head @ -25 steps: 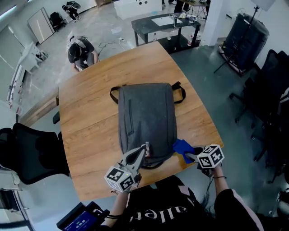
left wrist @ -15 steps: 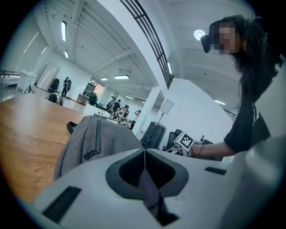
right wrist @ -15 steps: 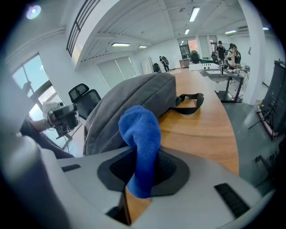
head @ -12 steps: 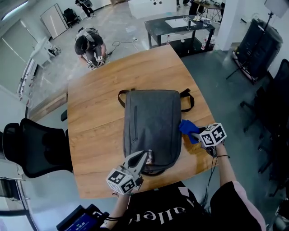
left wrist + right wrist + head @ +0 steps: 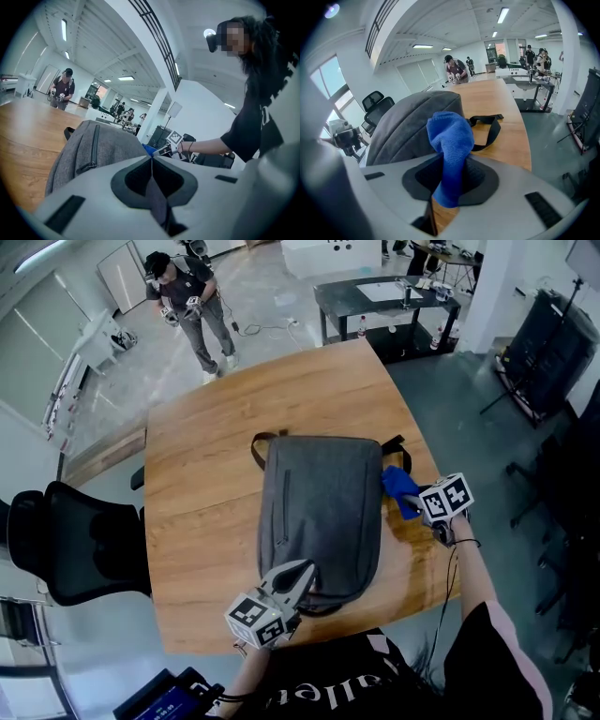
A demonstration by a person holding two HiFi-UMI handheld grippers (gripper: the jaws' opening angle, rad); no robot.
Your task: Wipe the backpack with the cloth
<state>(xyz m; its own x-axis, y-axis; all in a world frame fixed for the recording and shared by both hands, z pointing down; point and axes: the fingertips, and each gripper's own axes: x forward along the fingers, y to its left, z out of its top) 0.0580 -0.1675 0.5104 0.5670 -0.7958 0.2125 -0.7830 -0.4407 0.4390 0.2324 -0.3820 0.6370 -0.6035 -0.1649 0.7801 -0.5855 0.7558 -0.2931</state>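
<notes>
— What has been altered over the last second?

— The right gripper (image 5: 411, 496) has been carried away from the near right corner of the backpack (image 5: 319, 512) and along its right side toward the far end. The left gripper (image 5: 302, 570) has been kept at the bag's near end.

— What is meant by that for the wiping?

— A pass along the right flank is judged to be under way; the broad top panel is probably yet to be covered.

— How are the fingers set?

— The right jaws are clamped on the blue cloth (image 5: 397, 484), which is bunched and stands out beyond them. The left jaws are pressed together; a thin dark strip is seen along their seam, and what it is cannot be told.

— And where is the cloth placed?

— It is held just beside the backpack's right edge, near the black strap (image 5: 487, 129) lying on the wooden table (image 5: 197, 456). Contact with the grey fabric is likely but cannot be confirmed.
</notes>
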